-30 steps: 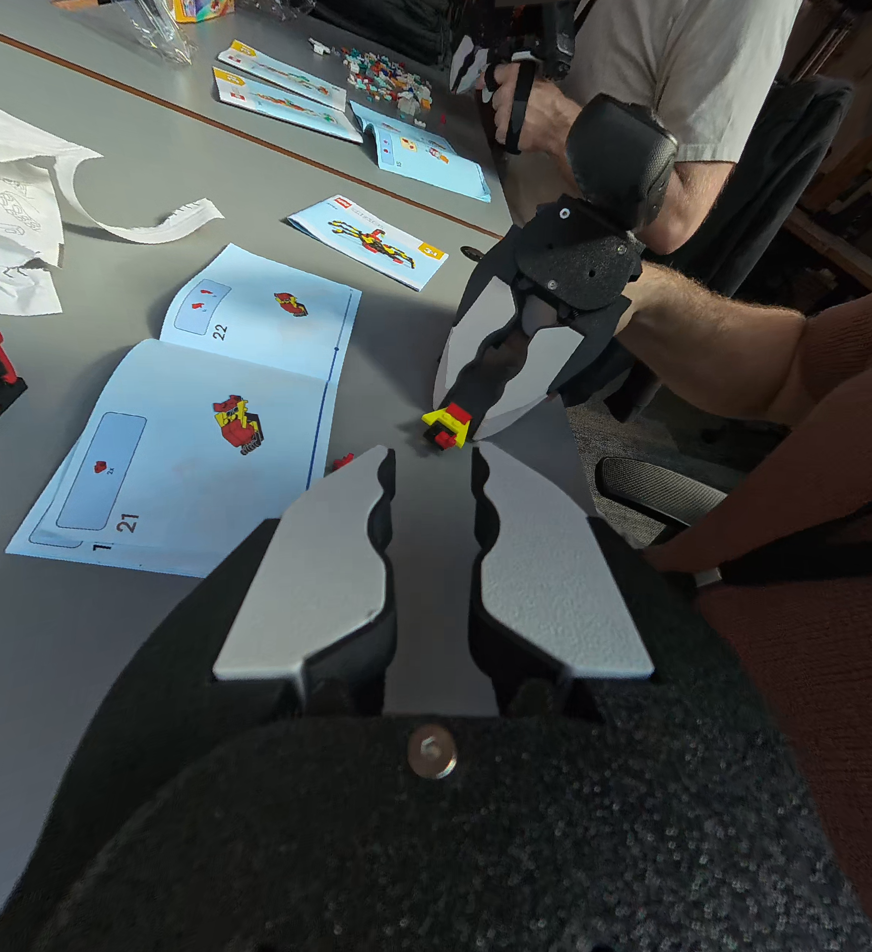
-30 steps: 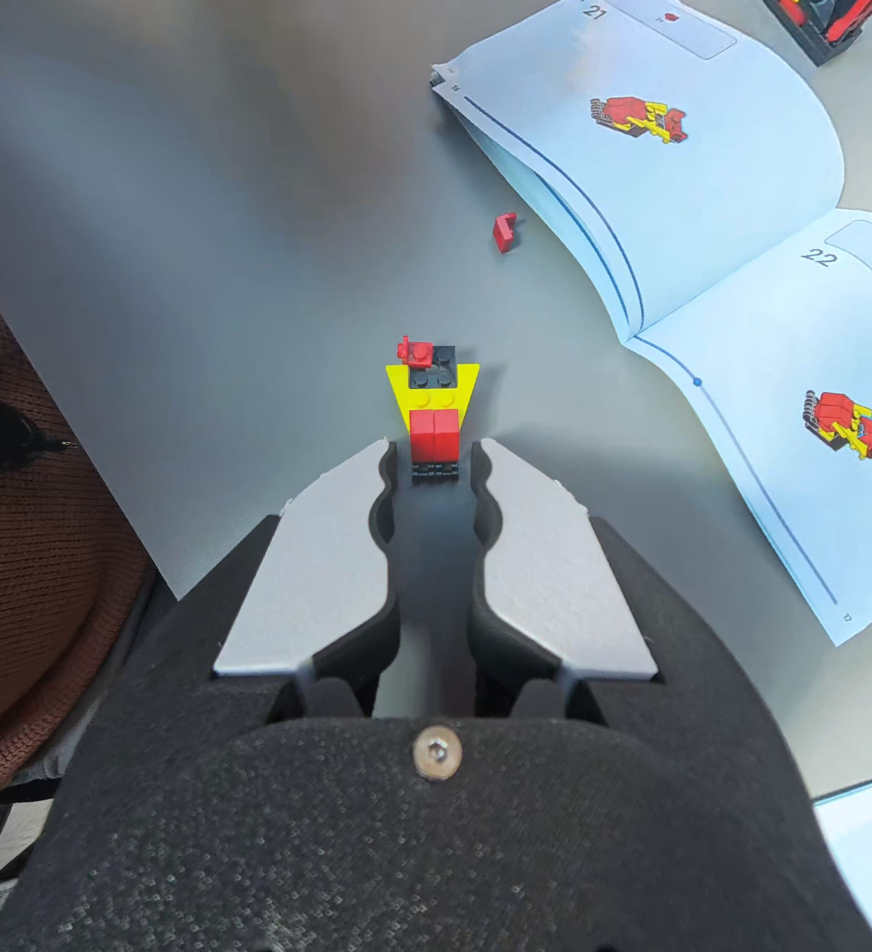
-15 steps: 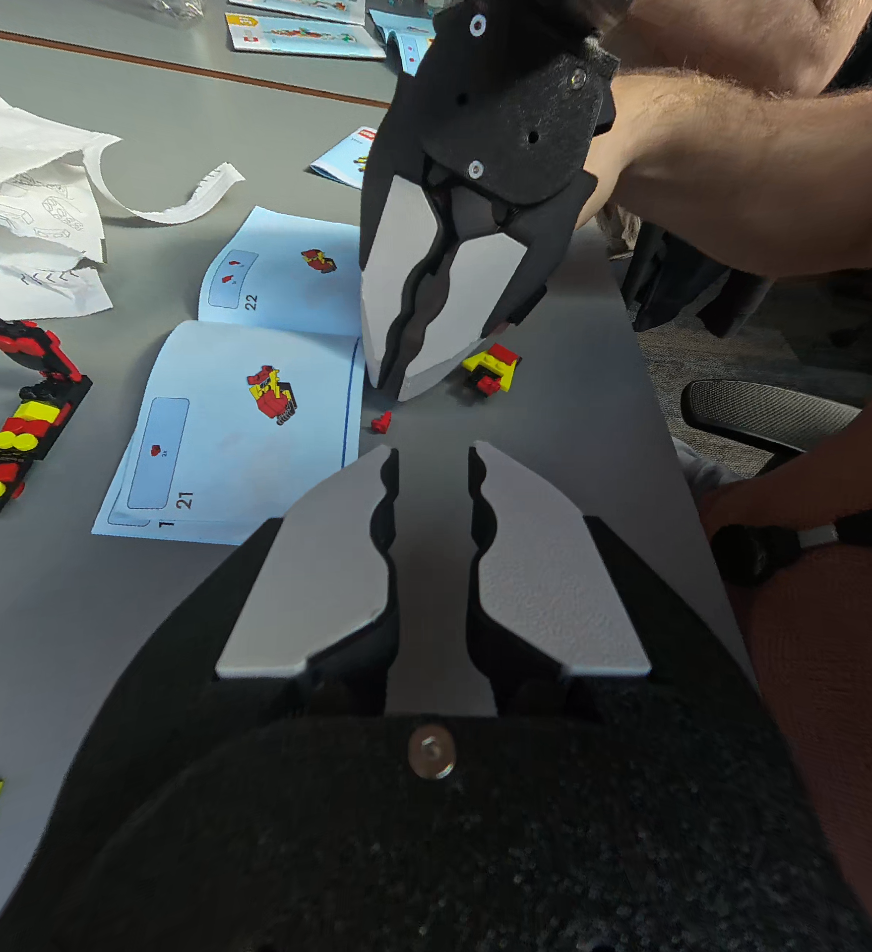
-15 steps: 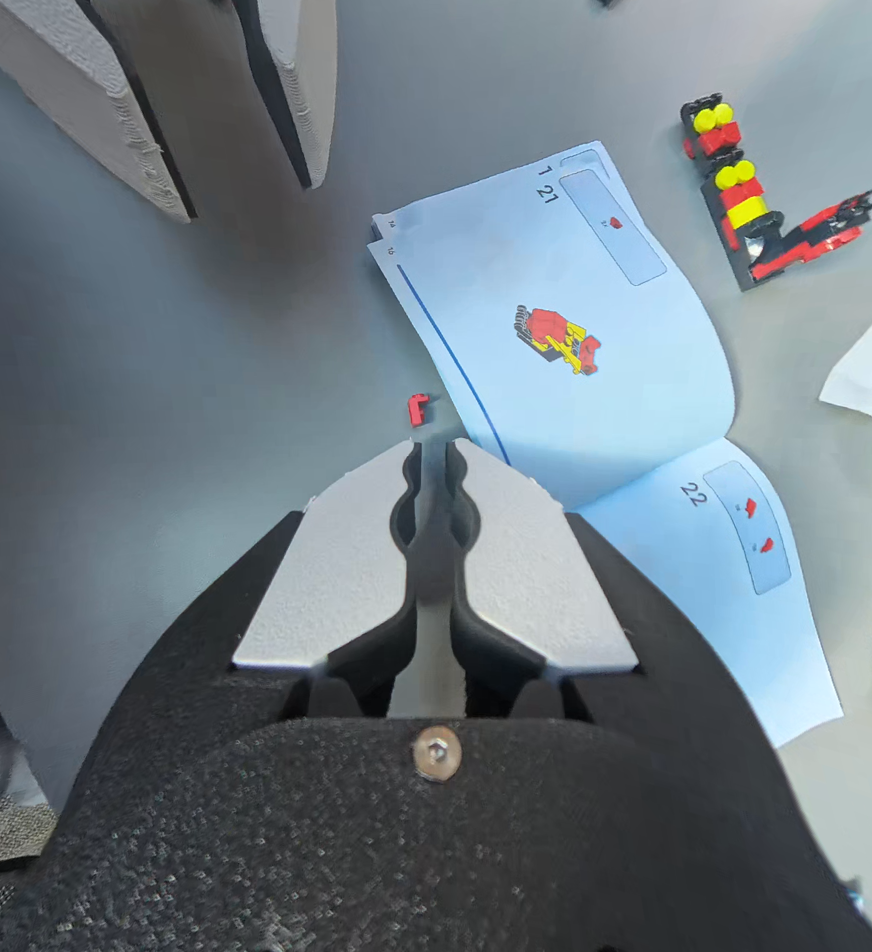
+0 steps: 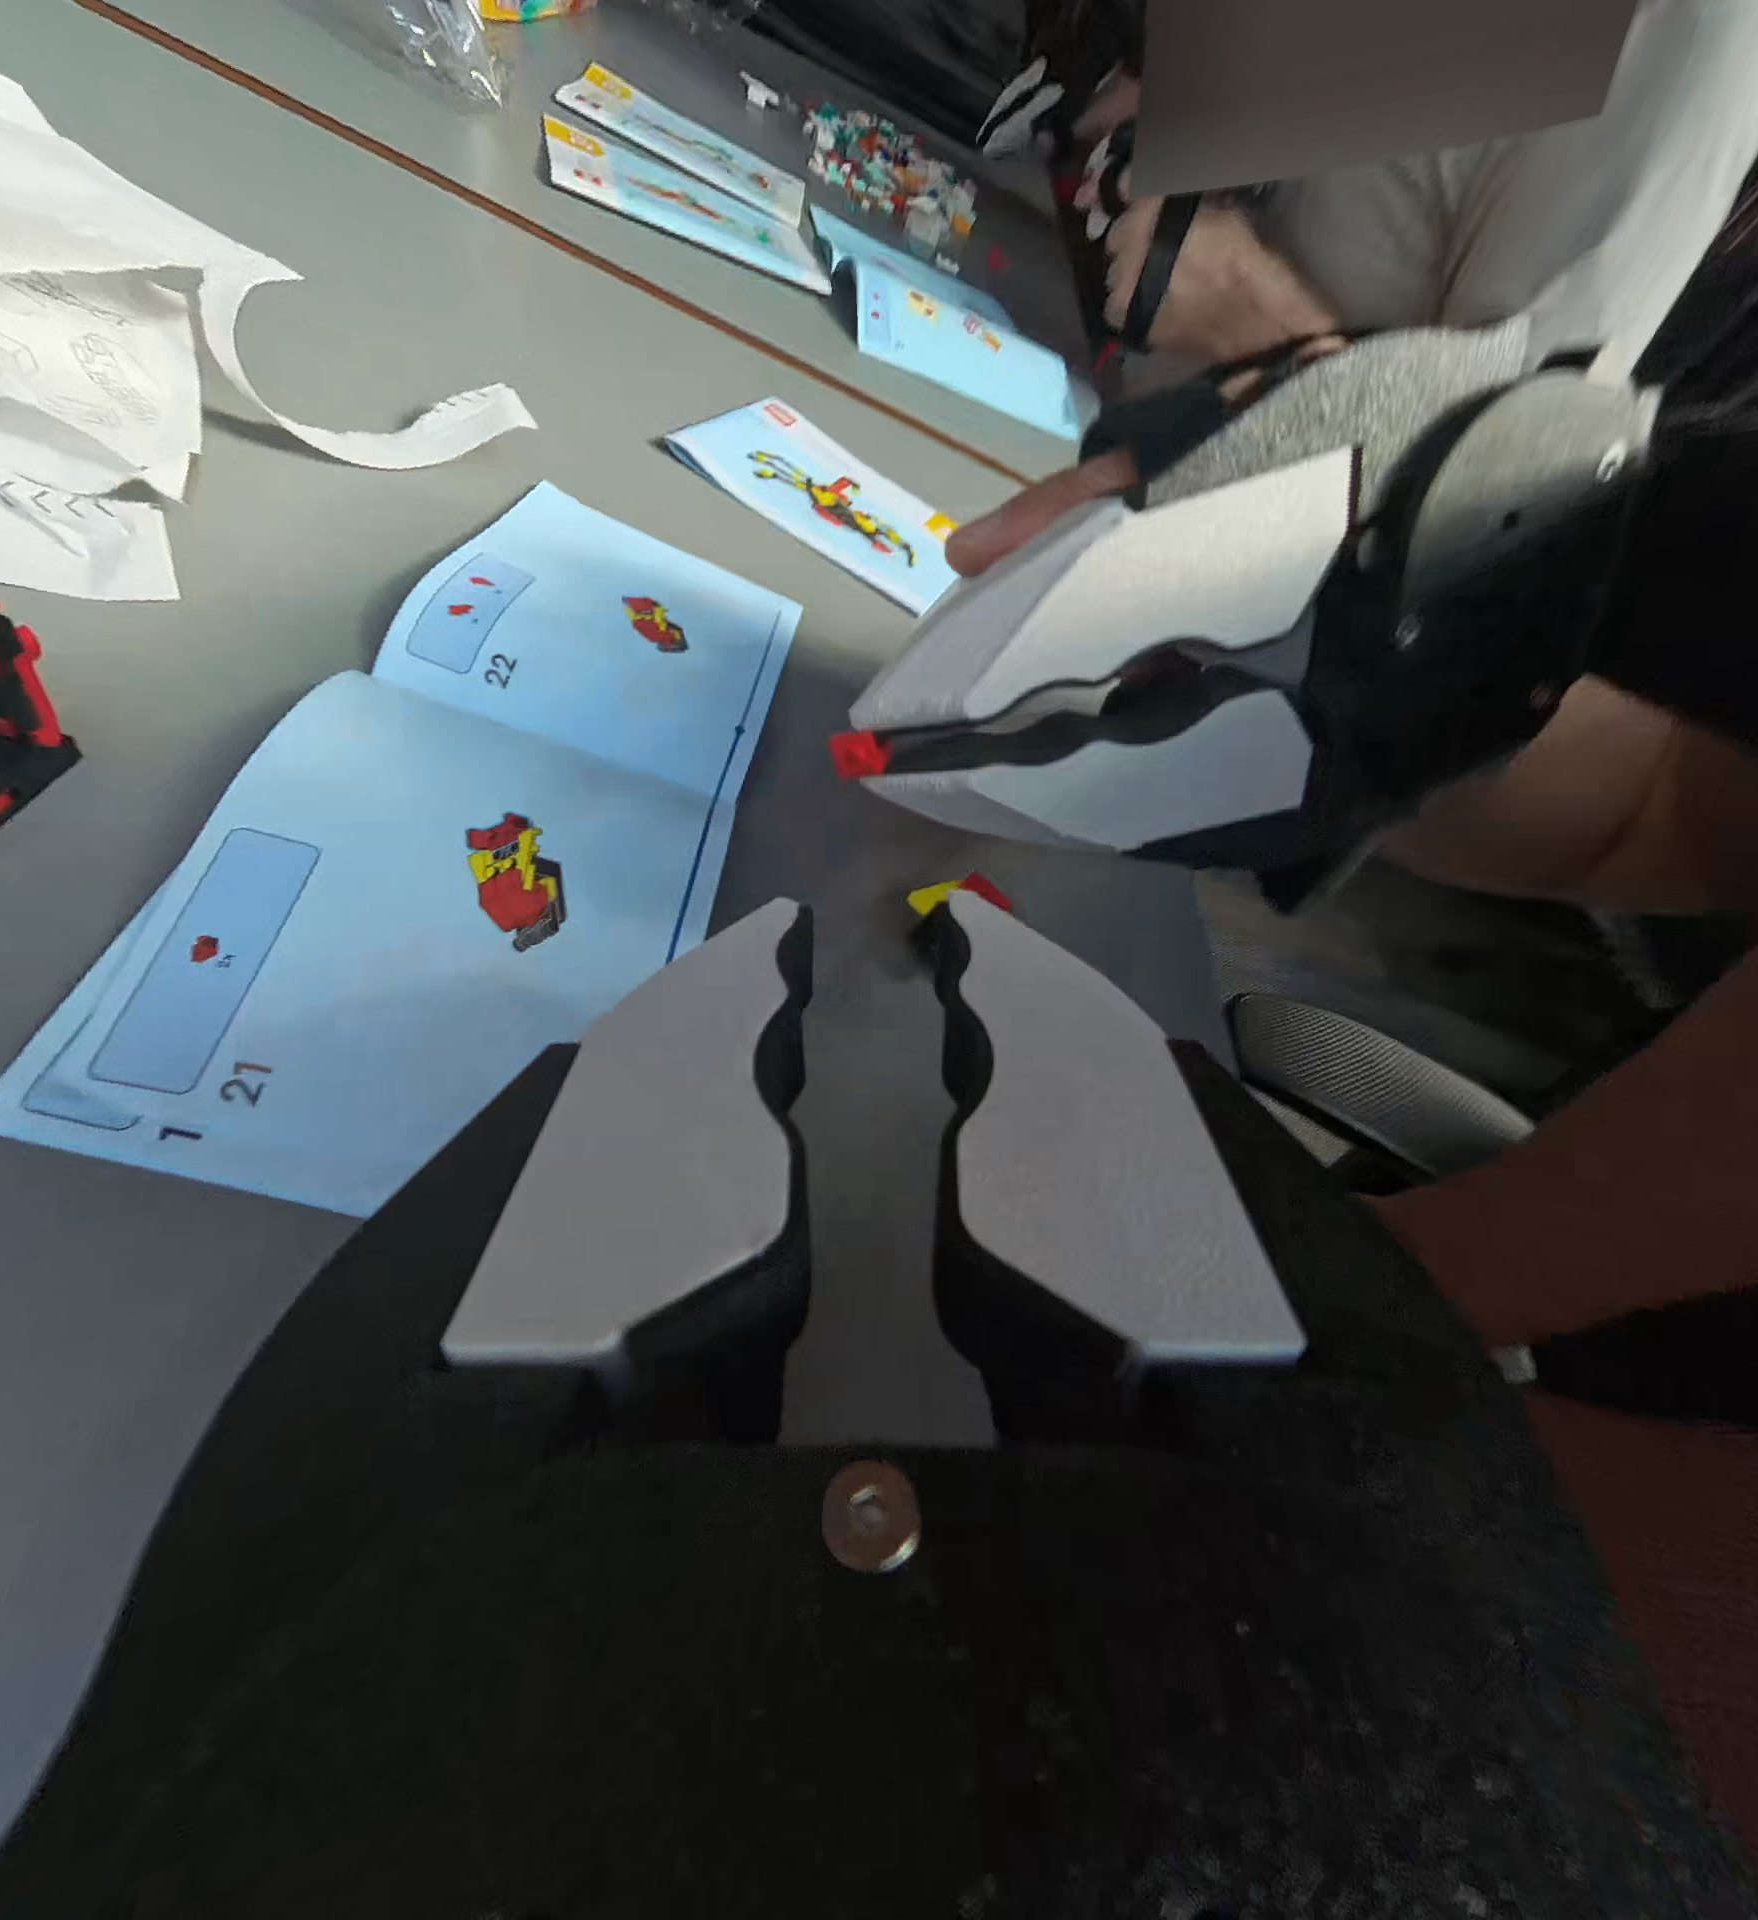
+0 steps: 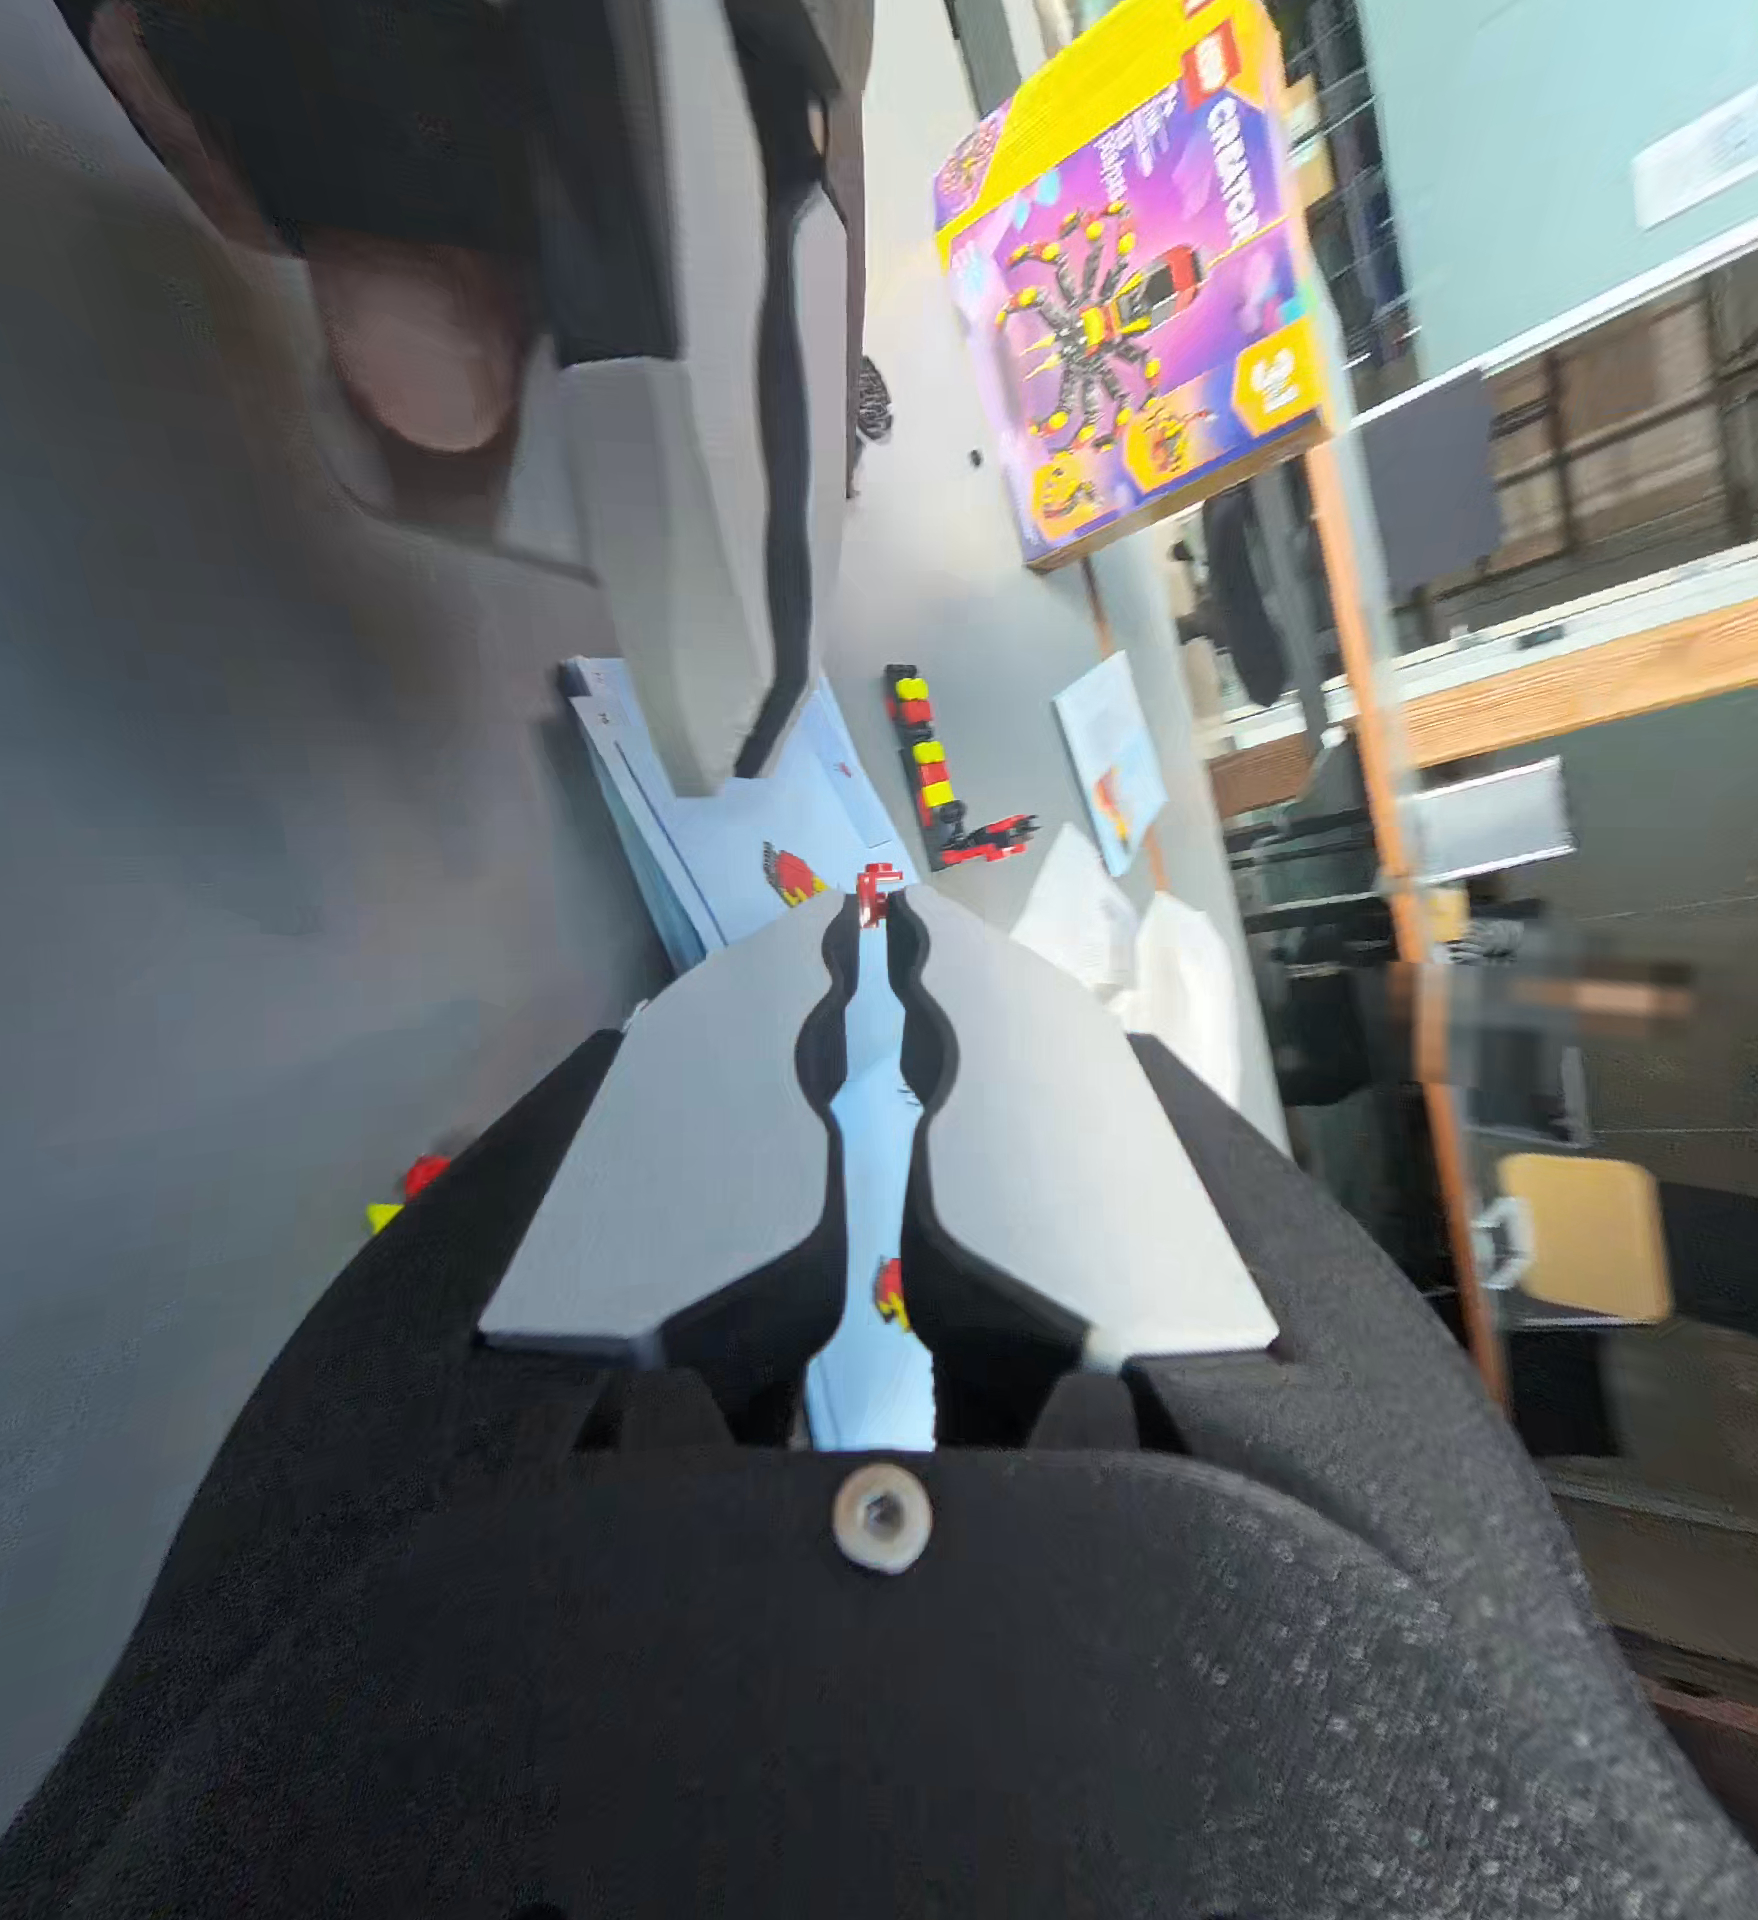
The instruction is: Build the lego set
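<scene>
My right gripper [image 6: 877,912] is shut on a small red piece [image 6: 875,891] and holds it above the table; it also shows in the left wrist view [image 5: 880,753], turned sideways with the red piece [image 5: 857,753] at its tips. My left gripper [image 5: 875,920] is open and empty, low over the grey table. A small yellow and red assembly [image 5: 942,894] lies just beyond its right fingertip, partly hidden. In the right wrist view the assembly [image 6: 407,1195] lies at the left and the left gripper [image 6: 750,764] hangs above the open instruction booklet [image 6: 740,831].
The open booklet [image 5: 418,862] lies left of my left gripper. A long black, red and yellow build [image 6: 922,748] lies beyond it. A torn white paper bag [image 5: 54,343], more booklets [image 5: 823,499], a colourful box [image 6: 1135,281], a loose brick pile [image 5: 885,171] and another person [image 5: 1374,260] are farther off.
My right gripper closed on the small red piece beside the booklet, lifted it and turned sideways. My left gripper moved forward, close to the small assembly.
</scene>
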Available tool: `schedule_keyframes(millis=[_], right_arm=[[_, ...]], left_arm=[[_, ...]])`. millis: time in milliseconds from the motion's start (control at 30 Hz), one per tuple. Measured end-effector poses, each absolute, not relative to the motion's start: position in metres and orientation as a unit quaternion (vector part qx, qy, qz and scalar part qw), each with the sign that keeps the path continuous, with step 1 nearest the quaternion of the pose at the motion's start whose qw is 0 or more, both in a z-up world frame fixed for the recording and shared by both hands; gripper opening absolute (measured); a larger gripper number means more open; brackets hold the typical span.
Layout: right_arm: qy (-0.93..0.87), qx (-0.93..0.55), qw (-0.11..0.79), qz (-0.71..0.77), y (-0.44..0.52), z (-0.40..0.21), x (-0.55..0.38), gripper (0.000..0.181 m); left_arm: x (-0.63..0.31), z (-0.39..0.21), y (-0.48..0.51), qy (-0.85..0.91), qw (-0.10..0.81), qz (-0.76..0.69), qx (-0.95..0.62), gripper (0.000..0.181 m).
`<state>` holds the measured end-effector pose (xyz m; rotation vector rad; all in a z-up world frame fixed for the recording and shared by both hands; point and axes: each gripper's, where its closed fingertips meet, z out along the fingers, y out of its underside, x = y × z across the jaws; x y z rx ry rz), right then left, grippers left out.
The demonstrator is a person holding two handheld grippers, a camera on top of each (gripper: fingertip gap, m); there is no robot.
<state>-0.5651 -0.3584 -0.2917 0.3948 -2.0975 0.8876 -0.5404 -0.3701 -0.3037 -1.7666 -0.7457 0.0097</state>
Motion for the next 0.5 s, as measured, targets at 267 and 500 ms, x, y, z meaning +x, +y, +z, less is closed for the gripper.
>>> schedule_keyframes(millis=[267,500], right_arm=[[-0.743,0.206,0.518,0.371,-0.345,-0.261,-0.538,0.005],[-0.729,0.219,0.53,0.373,-0.334,-0.257,-0.529,0.005]], left_arm=[[-0.527,-0.258,-0.342,-0.255,0.666,-0.071,-0.697,0.013],[-0.525,-0.257,-0.33,-0.244,0.666,-0.067,-0.701,0.014]])
